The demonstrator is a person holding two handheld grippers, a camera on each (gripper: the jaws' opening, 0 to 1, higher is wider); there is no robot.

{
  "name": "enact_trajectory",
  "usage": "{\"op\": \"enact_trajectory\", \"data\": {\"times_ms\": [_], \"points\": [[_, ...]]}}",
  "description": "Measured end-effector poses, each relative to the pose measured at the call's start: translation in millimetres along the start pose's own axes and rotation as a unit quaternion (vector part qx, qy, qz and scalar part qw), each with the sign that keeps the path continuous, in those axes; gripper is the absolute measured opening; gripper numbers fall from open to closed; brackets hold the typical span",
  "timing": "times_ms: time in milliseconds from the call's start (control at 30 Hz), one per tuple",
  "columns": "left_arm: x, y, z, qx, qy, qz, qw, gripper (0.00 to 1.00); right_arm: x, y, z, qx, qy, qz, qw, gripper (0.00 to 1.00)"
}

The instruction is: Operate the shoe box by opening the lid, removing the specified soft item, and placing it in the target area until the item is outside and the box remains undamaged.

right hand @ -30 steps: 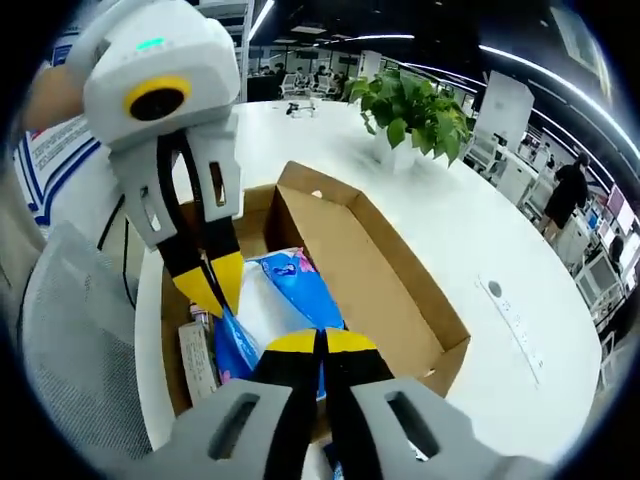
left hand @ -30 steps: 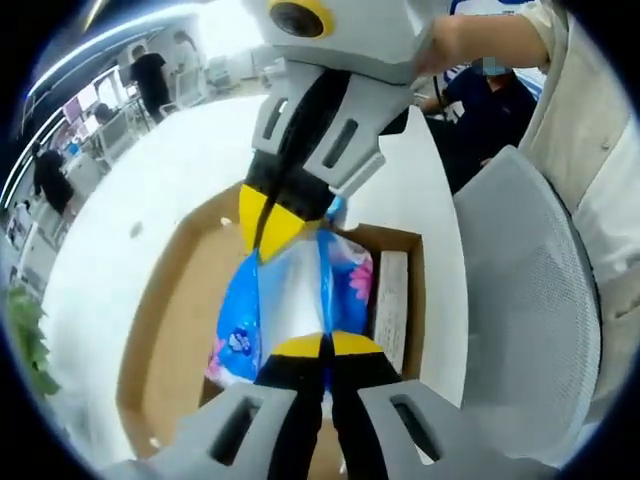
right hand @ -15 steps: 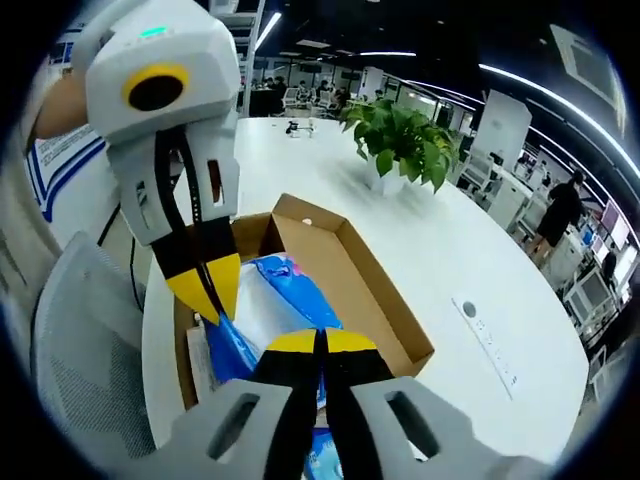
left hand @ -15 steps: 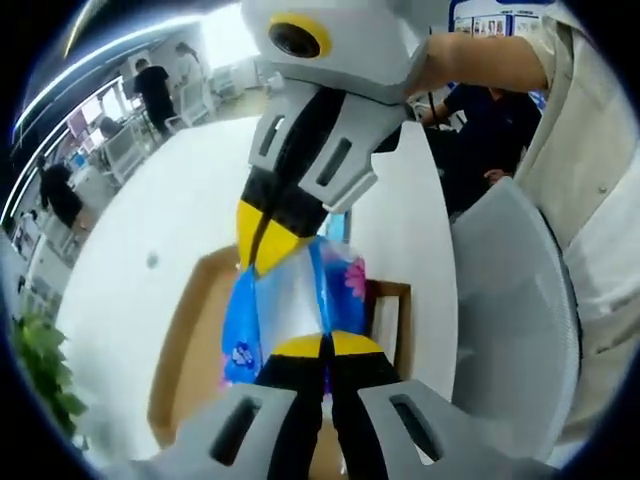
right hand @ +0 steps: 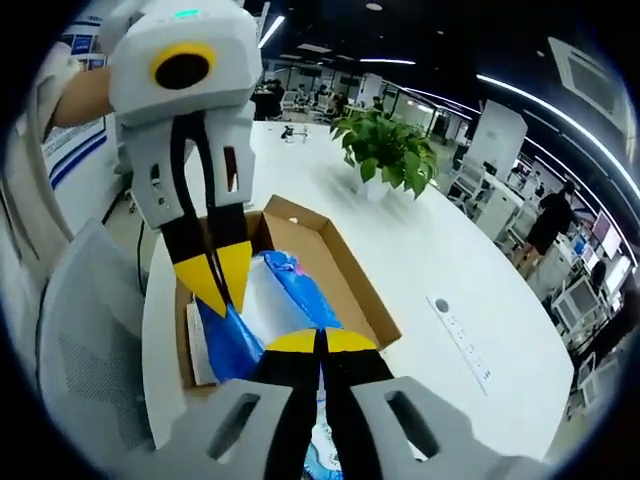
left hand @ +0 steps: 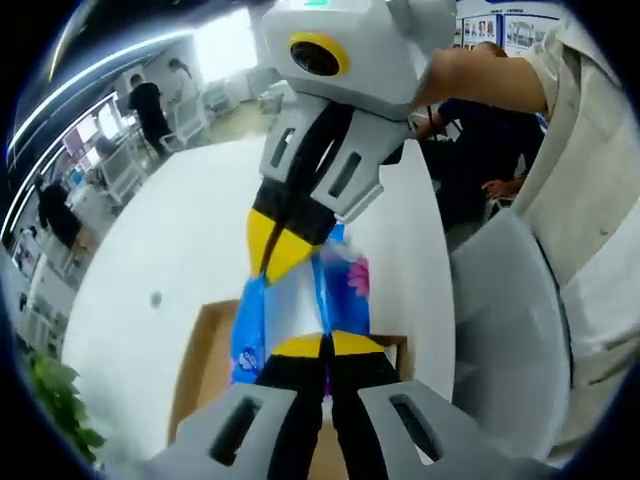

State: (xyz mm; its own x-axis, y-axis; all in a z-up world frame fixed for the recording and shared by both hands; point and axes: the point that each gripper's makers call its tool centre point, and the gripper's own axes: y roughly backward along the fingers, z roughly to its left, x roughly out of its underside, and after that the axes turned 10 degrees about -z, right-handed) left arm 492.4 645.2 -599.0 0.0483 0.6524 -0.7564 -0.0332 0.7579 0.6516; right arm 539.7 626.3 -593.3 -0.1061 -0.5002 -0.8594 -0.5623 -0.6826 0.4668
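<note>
Spanning most of both views, the white table (right hand: pixel 470 270) carried the open cardboard shoe box (right hand: pixel 345 275), which sat near the table edge beside a grey mesh chair (right hand: pixel 90 340). A potted plant (right hand: pixel 385 150) stood well beyond the box on the table. The soft item, a blue and white plastic package (left hand: pixel 300 300), was suspended above the box interior, clear of the box floor, with the box visible beneath it in the left gripper view. A flat white slab (right hand: pixel 196 345) lay inside the box along one wall. The left gripper (left hand: pixel 322 350) had its jaws closed together on one end of the package. The right gripper (right hand: pixel 320 345) had its jaws pinched on the opposite end.
</note>
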Motion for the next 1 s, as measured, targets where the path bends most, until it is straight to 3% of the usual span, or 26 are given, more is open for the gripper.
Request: {"op": "enact_trajectory", "data": {"times_ms": [533,1000], "points": [[-49.5,-49.6,-8.9,0.039,-0.033,-0.007,0.9987,0.0,23.7,52.3,-29.5,0.036,-0.017,0.0,0.9992,0.0],[-78.0,-97.3,-13.0,0.065,-0.045,-0.009,0.9968,0.0,59.5,88.2,-56.3,0.074,-0.06,0.001,0.9955,0.0]]}}
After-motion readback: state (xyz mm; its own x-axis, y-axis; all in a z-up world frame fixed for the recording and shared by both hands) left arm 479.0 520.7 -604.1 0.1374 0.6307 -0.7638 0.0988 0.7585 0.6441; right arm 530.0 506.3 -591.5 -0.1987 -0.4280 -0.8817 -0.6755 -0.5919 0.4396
